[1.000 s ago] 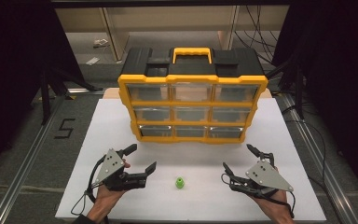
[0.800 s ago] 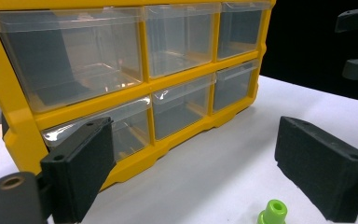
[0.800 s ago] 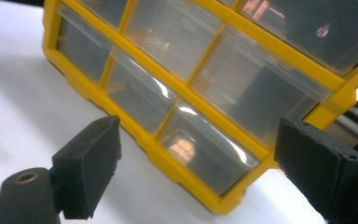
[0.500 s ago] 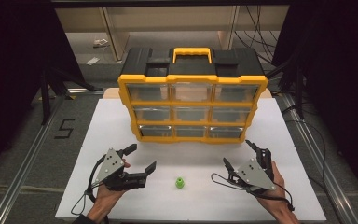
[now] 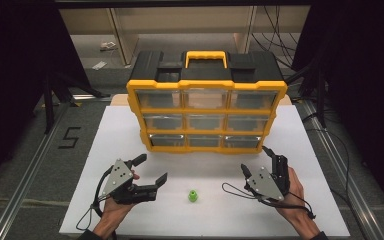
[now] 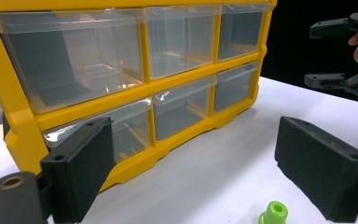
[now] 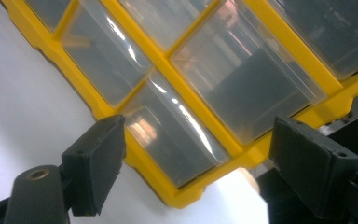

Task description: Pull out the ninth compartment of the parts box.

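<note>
**Nine-drawer organizer, one green piece, two empty grippers**

We see one yellow-and-black drawer organizer [image 5: 206, 95] at center of the high view, standing on the white table sheet [image 5: 315, 150]. We count nine clear drawers [image 5: 204, 121], three rows of three, all pushed in. In the left gripper view the drawers [image 6: 98, 60] look empty where we can see through them; the high view is too hazy to confirm all nine. One yellow carry handle [image 5: 206, 56] sits on top, upper center.

One small green piece [image 5: 193, 196] stands on the sheet at lower center, between the two grippers and touching neither. It also pokes up at the bottom edge of the left gripper view [image 6: 273, 214].

Two grippers, one per hand. Left gripper [image 5: 149, 170] at lower left: jaws spread, nothing between them. Right gripper [image 5: 256, 160] at lower right: jaws spread wide, having just been closing a little, nothing between them; in the right gripper view they frame the organizer's lower drawers [image 7: 177, 135].
</note>
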The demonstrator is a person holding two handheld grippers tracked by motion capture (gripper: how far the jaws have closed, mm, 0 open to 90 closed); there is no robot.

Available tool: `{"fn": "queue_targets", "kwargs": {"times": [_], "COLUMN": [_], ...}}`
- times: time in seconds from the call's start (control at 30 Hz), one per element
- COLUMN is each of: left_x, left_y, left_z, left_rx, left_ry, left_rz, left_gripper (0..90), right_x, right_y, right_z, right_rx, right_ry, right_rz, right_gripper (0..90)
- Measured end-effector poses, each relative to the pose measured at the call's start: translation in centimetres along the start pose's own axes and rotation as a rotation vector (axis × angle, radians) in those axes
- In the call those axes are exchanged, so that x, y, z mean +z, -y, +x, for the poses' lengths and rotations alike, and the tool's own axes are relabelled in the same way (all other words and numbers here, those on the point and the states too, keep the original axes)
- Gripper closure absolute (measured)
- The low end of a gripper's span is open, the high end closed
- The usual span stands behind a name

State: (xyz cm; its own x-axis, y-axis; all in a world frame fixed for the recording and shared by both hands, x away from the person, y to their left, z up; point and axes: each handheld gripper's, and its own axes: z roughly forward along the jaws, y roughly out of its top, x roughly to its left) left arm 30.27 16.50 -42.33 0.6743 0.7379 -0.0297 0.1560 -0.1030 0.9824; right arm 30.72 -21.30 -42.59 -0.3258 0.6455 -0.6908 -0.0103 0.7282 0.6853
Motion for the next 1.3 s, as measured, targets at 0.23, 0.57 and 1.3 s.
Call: {"fn": "queue_targets", "kwargs": {"times": [0.23,0.57,1.3], "left_x": [0.0,0.0,0.0], "left_y": [0.0,0.0,0.0], "left_z": [0.0,0.0,0.0], "left_rx": [0.000,0.002,0.002], "left_ry": [-0.002,-0.001,0.001], "left_rz": [-0.001,-0.003,-0.005], "left_gripper": [11.7,11.7,12.1], "right_x": [0.9,2.1,5.3], "right_y": [0.1,0.4,1.2], "right_z": [0.5,1.1,2.0], "right_rx": [-0.093,-0.192,-0.404], "right_ry": [0.044,0.086,0.140], "right_rz": [0.014,0.039,0.071], "right_gripper": [21.0,23.0,26.4]}}
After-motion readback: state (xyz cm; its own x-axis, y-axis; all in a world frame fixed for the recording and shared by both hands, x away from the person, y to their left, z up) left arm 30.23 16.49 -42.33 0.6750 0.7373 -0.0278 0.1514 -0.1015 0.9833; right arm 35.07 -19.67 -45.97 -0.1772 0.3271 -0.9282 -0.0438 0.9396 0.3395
